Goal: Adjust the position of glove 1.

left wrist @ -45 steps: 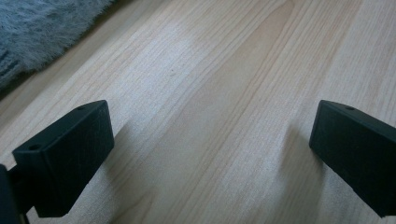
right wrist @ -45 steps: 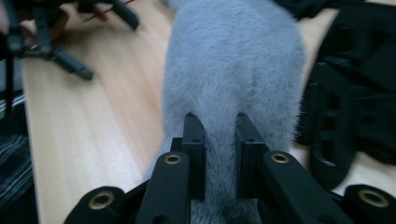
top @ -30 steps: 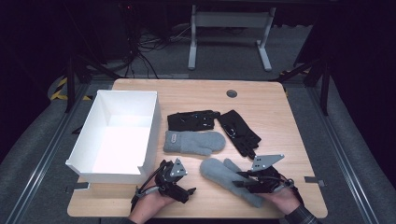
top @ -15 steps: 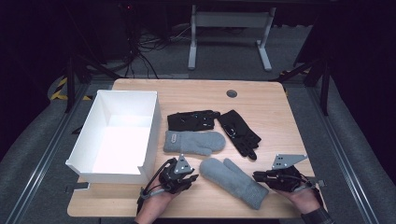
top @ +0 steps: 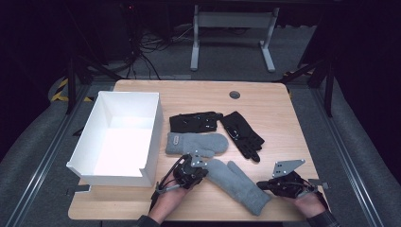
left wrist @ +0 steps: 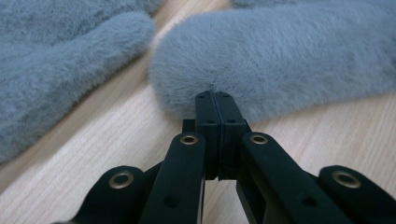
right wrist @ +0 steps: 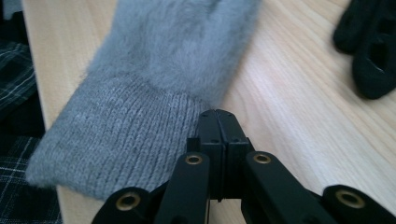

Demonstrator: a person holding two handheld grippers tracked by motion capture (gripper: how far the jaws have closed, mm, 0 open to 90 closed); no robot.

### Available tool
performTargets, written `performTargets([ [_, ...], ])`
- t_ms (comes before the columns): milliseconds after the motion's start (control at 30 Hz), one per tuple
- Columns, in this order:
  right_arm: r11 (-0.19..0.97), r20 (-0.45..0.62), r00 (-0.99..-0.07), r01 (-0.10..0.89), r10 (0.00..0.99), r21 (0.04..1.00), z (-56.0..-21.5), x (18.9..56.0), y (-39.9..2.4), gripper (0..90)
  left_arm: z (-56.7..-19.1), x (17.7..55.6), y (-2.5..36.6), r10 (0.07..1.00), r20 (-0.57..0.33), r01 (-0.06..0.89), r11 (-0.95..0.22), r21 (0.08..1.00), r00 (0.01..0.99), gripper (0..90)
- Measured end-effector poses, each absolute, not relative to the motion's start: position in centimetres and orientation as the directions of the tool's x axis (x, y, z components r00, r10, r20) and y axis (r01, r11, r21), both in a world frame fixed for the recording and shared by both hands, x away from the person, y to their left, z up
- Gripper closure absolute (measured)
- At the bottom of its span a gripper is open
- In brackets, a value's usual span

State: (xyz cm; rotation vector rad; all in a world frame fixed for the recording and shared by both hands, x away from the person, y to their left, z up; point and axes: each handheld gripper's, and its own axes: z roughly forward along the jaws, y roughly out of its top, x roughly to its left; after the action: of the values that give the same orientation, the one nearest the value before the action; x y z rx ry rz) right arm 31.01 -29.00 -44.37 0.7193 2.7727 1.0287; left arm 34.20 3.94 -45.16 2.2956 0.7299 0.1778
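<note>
Step in hand, as I read it: taking the near grey mitten [top: 236, 182] at both ends, probably to lift it and pair it with the other grey mitten [top: 194, 142] or drop it in the white box [top: 153, 132]. It isn't up yet. It lies flat and diagonal on the front of the desk [top: 283, 118], fluffy tip towards the box, knit cuff towards the front edge.

Left gripper [top: 203, 166]: jaws have just closed and are clenched pad to pad. In the left gripper view the tips sit right against the rounded fluffy end of the mitten [left wrist: 289, 56], touching the fur. I can't see any cloth between the pads, so I don't count it as a grip.

Right gripper [top: 263, 185]: jaws also clenched tight. In the right gripper view the tips sit at the edge of the knit cuff [right wrist: 126, 140], touching it or just beside it. Nothing visible between the pads there either.

Next move, my call: reopen both, push lower and further over the edges, and pinch real fabric at tip and cuff before raising. Lift both ends level, or the mitten sags or slips out of one side. Keep clear of the two black gloves [top: 196, 121] [top: 243, 135] lying just behind.
</note>
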Motion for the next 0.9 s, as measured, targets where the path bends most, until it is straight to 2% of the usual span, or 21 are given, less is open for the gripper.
performTargets([
  [500,0.699,0.132,-0.937,0.332,0.325,0.633,-44.9,30.8,-25.6,90.0,-45.3,35.9,1.1,0.526,-0.096,0.442,-0.587,0.678,0.845,90.0],
  [900,0.713,0.15,-0.956,0.289,0.253,0.639,-45.3,30.9,-21.7,90.0,-45.1,37.1,-0.4,0.514,-0.127,0.447,-0.568,0.69,0.848,90.0],
])
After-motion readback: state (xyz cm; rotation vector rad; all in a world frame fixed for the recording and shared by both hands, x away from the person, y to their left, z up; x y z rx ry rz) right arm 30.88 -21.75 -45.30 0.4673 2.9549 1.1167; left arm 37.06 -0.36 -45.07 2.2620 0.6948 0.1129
